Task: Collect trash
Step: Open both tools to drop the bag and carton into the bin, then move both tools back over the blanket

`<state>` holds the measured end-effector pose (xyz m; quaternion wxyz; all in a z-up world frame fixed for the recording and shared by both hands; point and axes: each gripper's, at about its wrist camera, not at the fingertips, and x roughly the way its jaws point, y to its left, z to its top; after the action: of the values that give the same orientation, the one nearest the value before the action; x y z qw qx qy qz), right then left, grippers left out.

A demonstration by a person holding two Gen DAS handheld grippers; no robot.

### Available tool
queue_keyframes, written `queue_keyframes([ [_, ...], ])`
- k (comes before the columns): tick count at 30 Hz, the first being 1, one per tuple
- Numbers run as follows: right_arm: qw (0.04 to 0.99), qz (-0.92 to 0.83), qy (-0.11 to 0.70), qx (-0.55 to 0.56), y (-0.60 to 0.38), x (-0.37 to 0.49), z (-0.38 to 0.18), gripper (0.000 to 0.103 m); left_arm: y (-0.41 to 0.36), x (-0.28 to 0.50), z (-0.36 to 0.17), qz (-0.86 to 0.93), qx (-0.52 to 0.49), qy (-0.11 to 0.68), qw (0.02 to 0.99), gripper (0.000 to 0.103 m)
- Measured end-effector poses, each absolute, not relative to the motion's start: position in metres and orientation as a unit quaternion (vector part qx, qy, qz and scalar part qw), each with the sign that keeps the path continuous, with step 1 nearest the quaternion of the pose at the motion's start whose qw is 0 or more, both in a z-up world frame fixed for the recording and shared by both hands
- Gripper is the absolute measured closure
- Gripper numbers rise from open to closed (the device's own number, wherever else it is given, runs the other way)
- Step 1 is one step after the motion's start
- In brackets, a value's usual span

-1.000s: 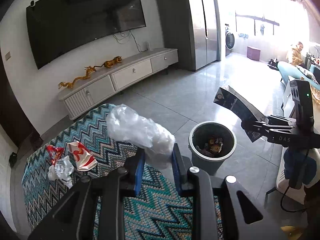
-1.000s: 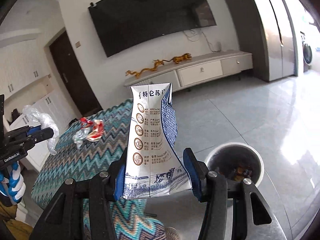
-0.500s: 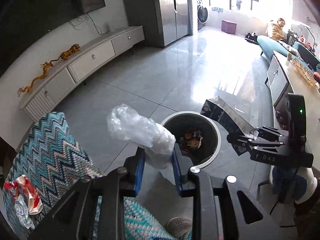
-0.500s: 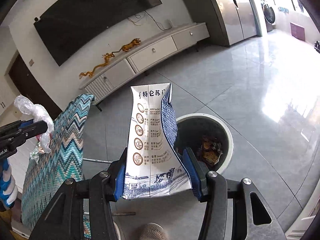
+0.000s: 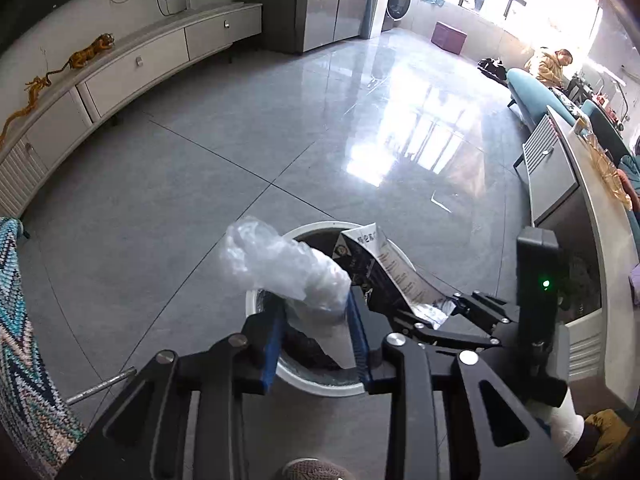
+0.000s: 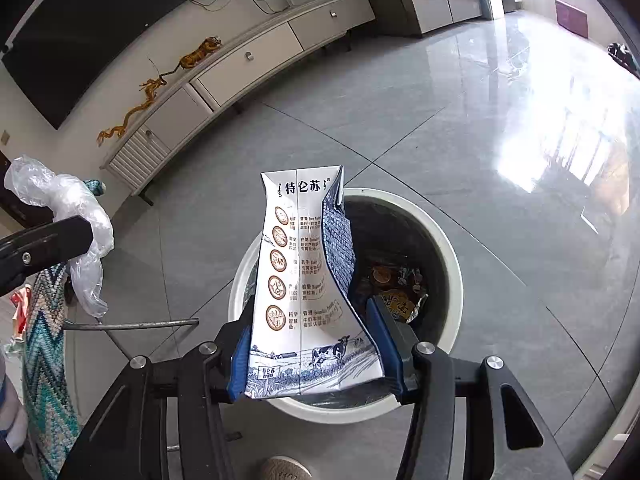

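My left gripper (image 5: 316, 332) is shut on a crumpled clear plastic bag (image 5: 280, 268) and holds it over the near rim of a round white trash bin (image 5: 312, 382). My right gripper (image 6: 314, 356) is shut on a flattened white and blue milk carton (image 6: 304, 280), held upright above the same bin (image 6: 448, 240), which holds several wrappers (image 6: 396, 284). The carton (image 5: 384, 272) and the right gripper (image 5: 452, 320) also show in the left wrist view, over the bin. The bag (image 6: 68, 224) shows at the left of the right wrist view.
A table with a zigzag teal cloth (image 5: 24, 360) stands at the left, with its metal leg bar (image 6: 132, 325) near the bin. A long white TV cabinet (image 5: 132, 64) runs along the far wall. A grey tiled floor (image 5: 280, 128) surrounds the bin. A counter (image 5: 592, 208) stands at the right.
Both grippers have swung from the table toward the bin and lowered over it. The bin now sits right beneath the bag and the carton. Both stay shut on their loads.
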<state>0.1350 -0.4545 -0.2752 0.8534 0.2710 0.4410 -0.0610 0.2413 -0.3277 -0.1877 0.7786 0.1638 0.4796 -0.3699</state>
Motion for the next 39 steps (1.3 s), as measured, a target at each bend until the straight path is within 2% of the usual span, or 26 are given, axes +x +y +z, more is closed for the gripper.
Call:
queue_keyframes([
  [1,0.852,-0.068,0.444,0.270,-0.456,0.138,-0.279,0.052,-0.329,0.244,-0.189,-0.370,0.159,0.482,0.778,0.059],
  [3,0.848,-0.078,0.450,0.269,-0.459,0.143,-0.286,0.049,-0.329,0.251,-0.190,-0.368,0.147,0.484,0.780,0.045],
  [6,0.845,-0.090,0.455,0.267,-0.463,0.141,-0.291,0.036,-0.326,0.256,-0.187,-0.369,0.132,0.486,0.781,0.045],
  [10,0.847,-0.101,0.451,0.263,-0.466,0.139,-0.284,0.028,-0.319,0.254,-0.177,-0.366,0.132,0.475,0.789,0.044],
  [14,0.855,-0.114,0.436,0.257,-0.467,0.134,-0.263,0.023,-0.305,0.244,-0.159,-0.354,0.133,0.453,0.807,0.044],
  [18,0.871,-0.129,0.410,0.237,-0.463,0.124,-0.228,0.018,-0.284,0.227,-0.131,-0.331,0.138,0.412,0.838,0.044],
  [20,0.881,-0.136,0.395,0.224,-0.457,0.118,-0.208,0.011,-0.268,0.221,-0.114,-0.317,0.136,0.389,0.854,0.044],
  [29,0.928,-0.150,0.302,0.160,-0.403,0.077,-0.103,0.003,-0.175,0.182,-0.036,-0.242,0.133,0.288,0.917,0.044],
  [33,0.943,-0.149,0.263,0.137,-0.375,0.055,-0.061,0.001,-0.123,0.160,-0.004,-0.207,0.123,0.248,0.938,0.031],
  [39,0.960,-0.142,0.215,0.107,-0.332,0.024,-0.005,0.000,-0.040,0.130,0.029,-0.150,0.102,0.202,0.962,0.022],
])
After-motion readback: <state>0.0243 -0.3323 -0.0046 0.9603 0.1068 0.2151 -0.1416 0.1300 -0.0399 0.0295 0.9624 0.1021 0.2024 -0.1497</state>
